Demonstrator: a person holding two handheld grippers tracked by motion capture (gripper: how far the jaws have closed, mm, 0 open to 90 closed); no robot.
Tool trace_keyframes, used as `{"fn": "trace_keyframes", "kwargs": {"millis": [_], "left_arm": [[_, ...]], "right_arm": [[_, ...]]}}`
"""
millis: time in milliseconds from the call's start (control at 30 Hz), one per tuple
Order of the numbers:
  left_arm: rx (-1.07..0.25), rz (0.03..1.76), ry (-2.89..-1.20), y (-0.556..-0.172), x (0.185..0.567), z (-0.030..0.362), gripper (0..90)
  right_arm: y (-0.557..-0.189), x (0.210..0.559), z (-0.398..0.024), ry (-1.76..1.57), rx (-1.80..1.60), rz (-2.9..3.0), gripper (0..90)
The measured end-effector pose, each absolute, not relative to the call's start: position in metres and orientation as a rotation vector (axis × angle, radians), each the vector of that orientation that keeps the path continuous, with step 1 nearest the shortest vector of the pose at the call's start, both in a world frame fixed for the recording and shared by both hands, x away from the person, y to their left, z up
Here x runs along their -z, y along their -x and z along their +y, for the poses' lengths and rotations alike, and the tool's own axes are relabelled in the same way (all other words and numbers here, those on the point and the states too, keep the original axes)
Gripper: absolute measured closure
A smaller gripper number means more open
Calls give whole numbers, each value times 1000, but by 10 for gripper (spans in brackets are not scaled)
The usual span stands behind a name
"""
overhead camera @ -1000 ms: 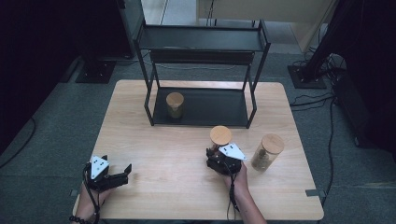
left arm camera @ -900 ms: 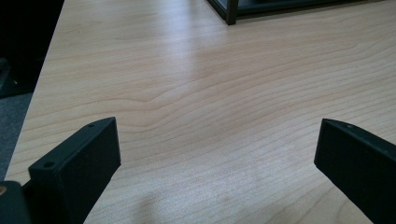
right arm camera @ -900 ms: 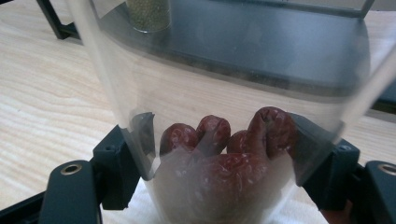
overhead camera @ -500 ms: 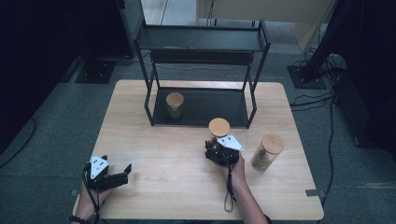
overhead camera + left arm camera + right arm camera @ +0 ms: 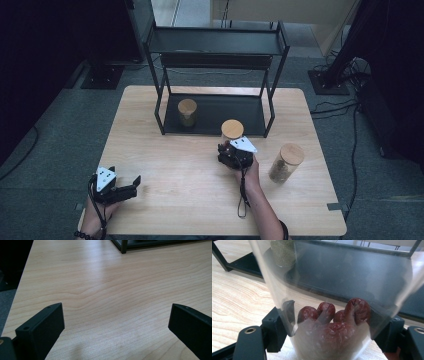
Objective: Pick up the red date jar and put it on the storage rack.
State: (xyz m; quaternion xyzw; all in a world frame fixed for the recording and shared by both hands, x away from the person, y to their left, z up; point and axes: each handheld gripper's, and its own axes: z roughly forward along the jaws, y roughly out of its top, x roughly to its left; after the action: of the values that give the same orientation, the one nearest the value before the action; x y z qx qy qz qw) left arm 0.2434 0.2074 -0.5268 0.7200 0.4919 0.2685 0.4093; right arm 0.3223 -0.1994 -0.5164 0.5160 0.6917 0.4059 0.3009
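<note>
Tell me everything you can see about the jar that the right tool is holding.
The jar is a clear, glass-like cylinder with a round light wooden lid. It holds wrinkled dark red fruits, dates by their look, piled in its lower part. It stands upright, clamped between the jaws of the right tool, just in front of the black rack. Whether its base touches the table cannot be told.

Lab: stand bases (image 5: 327, 82), cables (image 5: 350, 107), dark surroundings.

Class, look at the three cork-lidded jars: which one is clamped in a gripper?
The jar of red fruit, just in front of the shelf, clamped by the right gripper. The jar on the shelf and the jar at the right stand free.
</note>
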Motion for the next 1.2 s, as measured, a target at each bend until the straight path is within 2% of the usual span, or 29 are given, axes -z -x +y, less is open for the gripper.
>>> {"fn": "trace_keyframes", "kwargs": {"millis": [1200], "left_arm": [[-677, 1237, -1812, -244, 527, 207, 5]], "right_arm": [[-352, 497, -194, -1353, -1071, 1820, 254]]}}
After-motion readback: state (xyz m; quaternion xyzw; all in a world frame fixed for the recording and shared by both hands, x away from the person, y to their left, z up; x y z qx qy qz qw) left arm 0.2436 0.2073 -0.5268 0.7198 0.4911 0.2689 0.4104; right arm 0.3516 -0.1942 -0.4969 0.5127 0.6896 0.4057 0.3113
